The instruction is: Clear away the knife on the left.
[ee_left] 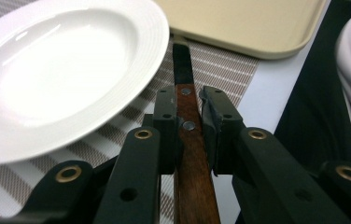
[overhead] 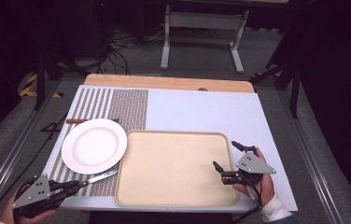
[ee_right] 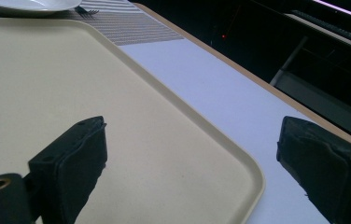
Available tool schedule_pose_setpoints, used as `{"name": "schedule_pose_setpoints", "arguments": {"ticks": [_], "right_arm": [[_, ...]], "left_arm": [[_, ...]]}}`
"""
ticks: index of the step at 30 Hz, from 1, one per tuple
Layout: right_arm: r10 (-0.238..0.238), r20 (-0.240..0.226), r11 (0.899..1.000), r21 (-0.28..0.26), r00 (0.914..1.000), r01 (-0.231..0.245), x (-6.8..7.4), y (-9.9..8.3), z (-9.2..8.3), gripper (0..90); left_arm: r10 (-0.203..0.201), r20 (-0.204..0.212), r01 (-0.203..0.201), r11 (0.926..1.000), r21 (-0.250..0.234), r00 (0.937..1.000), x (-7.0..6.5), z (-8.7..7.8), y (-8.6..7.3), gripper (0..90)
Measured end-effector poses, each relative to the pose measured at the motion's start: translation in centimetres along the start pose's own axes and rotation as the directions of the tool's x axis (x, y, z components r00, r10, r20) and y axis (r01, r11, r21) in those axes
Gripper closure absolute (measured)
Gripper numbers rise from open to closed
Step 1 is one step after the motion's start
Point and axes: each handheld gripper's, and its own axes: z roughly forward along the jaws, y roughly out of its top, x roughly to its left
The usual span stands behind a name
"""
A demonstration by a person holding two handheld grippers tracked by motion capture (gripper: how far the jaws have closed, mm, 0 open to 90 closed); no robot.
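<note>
At the bench's near-left corner, the left hand-held gripper [ee_left: 185, 126] clamps the wooden-handled steel table knife [ee_left: 188, 140] by its handle, blade lying beside the round white plate [overhead: 94, 145]. The right hand-held gripper [overhead: 233, 159] hangs wide over the beige plastic tray [overhead: 176, 168], likely waiting.

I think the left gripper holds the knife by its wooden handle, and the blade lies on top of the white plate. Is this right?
Not quite. The left gripper does clamp the knife by its wooden handle, but the left gripper view shows the blade beside the white plate, on the striped placemat, not on it.
</note>
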Motion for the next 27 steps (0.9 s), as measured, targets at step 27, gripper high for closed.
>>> {"name": "schedule_pose_setpoints", "arguments": {"ticks": [27], "right_arm": [[-0.007,-0.006,0.999,0.038,1.0000,0.007,0.2,-0.4,0.3,9.4]], "left_arm": [[-0.042,-0.011,0.042,0.9965,0.072,0.9991,0.8,0.3,-0.4,82.1]]}}
